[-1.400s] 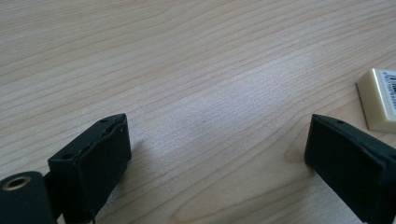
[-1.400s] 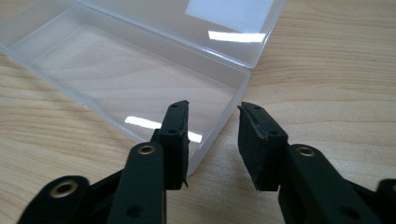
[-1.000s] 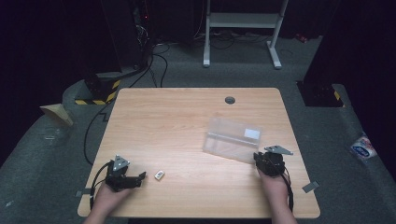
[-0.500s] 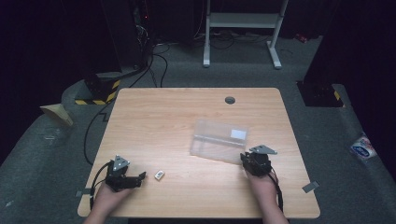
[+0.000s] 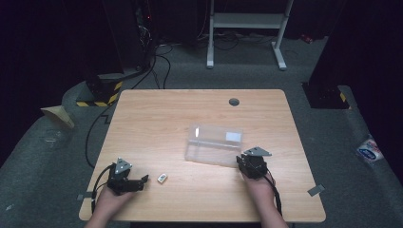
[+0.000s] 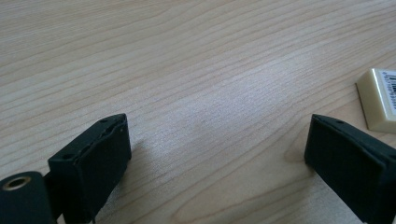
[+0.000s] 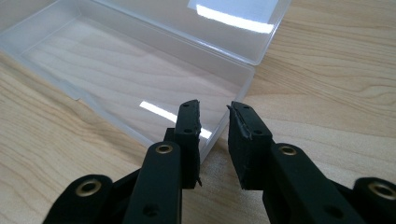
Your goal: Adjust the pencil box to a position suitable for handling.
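While the right gripper clamps the near right wall of the clear plastic box at mid-table, the left gripper rests open at the near left. A small cream block lies just right of it on the light wood table, which stands on grey carpet in a dark room.
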The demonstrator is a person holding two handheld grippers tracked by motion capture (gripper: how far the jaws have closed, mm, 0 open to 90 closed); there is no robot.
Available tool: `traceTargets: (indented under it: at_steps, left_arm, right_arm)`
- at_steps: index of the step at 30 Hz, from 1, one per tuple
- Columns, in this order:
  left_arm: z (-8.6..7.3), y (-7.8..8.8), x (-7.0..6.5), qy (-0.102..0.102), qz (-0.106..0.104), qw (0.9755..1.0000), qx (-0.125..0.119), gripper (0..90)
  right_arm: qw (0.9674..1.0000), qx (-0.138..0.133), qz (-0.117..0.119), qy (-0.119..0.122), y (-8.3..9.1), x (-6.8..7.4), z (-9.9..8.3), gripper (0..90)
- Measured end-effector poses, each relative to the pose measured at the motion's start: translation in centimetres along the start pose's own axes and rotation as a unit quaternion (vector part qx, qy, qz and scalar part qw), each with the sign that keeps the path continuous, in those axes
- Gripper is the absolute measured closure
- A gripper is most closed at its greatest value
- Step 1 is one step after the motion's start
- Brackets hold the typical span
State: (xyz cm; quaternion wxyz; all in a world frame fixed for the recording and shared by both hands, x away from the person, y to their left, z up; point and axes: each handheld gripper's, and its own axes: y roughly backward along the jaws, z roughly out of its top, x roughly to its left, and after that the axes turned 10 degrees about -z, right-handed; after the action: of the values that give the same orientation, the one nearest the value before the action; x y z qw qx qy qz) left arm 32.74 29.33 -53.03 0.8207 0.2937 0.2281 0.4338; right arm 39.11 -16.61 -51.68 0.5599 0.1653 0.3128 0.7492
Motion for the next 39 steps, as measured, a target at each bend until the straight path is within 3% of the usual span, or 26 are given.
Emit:
traceTargets:
  at_steps: [10, 24, 39]
  left_arm:
    - [0.0, 0.0, 0.0, 0.000, 0.000, 1.0000, 0.000, 7.3]
    - [0.0, 0.0, 0.0, 0.000, 0.000, 1.0000, 0.000, 7.3]
    - [0.0, 0.0, 0.0, 0.000, 0.000, 1.0000, 0.000, 7.3]
  right_arm:
    - [1.0000, -0.001, -0.007, -0.005, 0.1, -1.3, -0.4, 76.3]
    - [0.9999, -0.002, 0.006, 0.011, 0.1, 0.2, -0.2, 75.5]
    - [0.9999, -0.001, 0.006, 0.011, 0.0, 0.3, -0.1, 75.8]
